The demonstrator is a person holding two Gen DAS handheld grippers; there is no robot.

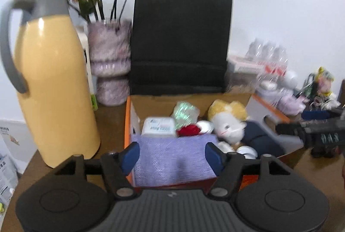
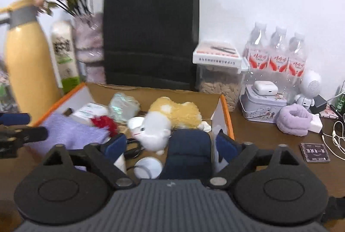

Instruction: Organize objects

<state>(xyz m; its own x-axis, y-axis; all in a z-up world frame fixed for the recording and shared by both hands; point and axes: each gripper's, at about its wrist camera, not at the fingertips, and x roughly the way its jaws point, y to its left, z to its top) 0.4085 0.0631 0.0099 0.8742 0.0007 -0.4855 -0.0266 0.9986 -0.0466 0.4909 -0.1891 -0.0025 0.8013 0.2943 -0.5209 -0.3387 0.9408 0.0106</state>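
An open cardboard box with an orange rim (image 1: 127, 124) (image 2: 227, 115) stands on the brown table. Inside lie a purple cloth (image 1: 168, 169) (image 2: 73, 130), a white packet (image 1: 158, 125), a red item (image 1: 188, 130), a shiny green packet (image 1: 185, 112), a white-and-yellow plush toy (image 1: 228, 124) (image 2: 163, 122), a navy soft item (image 2: 188, 152) and white cups (image 2: 147, 167). My left gripper (image 1: 172, 156) is open above the purple cloth, holding nothing. My right gripper (image 2: 171, 145) is open with the navy item between its pads, clear of both.
A yellow thermos jug (image 1: 56, 81), a flower vase (image 1: 110, 59) and a black paper bag (image 1: 181, 38) stand behind the box. To the right are water bottles (image 2: 276, 53), a seed container (image 2: 217, 81), a tin (image 2: 263, 104), a purple band (image 2: 294, 119), a dark card (image 2: 314, 152) and cables (image 2: 336, 137).
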